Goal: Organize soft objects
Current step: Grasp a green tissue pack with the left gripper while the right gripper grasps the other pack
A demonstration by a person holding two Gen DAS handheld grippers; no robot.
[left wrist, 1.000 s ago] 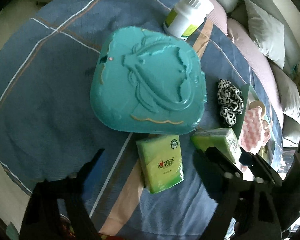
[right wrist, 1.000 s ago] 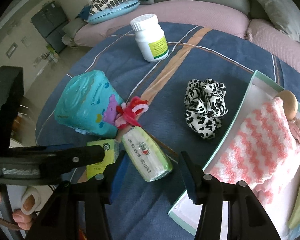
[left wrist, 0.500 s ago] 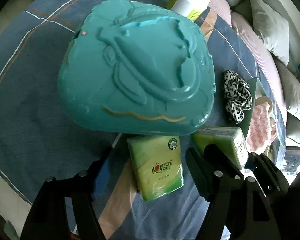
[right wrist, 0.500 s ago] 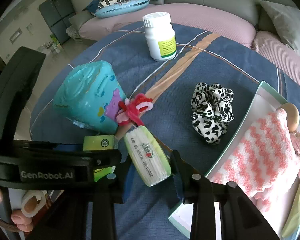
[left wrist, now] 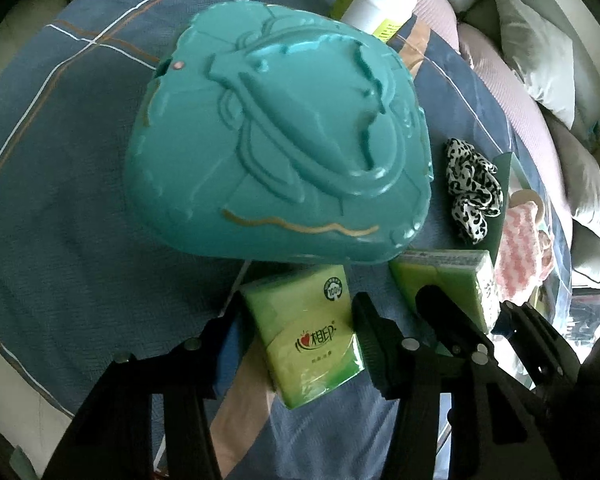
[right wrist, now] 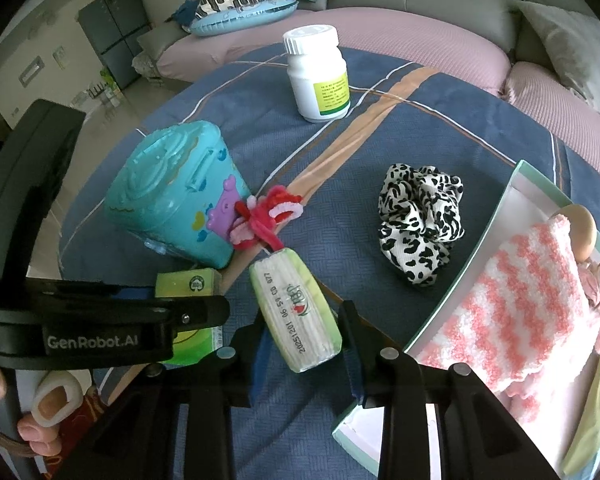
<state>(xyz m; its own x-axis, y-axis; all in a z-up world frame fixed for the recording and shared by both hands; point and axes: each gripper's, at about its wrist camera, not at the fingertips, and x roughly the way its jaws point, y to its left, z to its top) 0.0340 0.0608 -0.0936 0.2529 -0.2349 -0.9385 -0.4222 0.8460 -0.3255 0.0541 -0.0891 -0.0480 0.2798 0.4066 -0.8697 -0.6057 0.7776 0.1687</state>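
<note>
A woven blue cloth (right wrist: 440,128) with white and peach stripes covers the round tabletop. On it, largest first: a glossy teal plastic case (left wrist: 284,152) with raised moulded lines; a pale-rimmed box (right wrist: 512,200) at the right edge, holding a fluffy pink-and-white striped sock (right wrist: 516,300); a smooth white pill bottle (right wrist: 318,74) standing upright at the far side; and a crinkled leopard-print scrunchie (right wrist: 420,224) between the case and the box.

Two soft, film-wrapped green tissue packs lie near the case. The left tool (left wrist: 290,332) has its jaws spread on either side of the flat tissue pack (left wrist: 304,332); contact cannot be judged. The right tool (right wrist: 300,340) likewise straddles the second tissue pack (right wrist: 296,316), which lies on its edge, its jaws parted.
</note>
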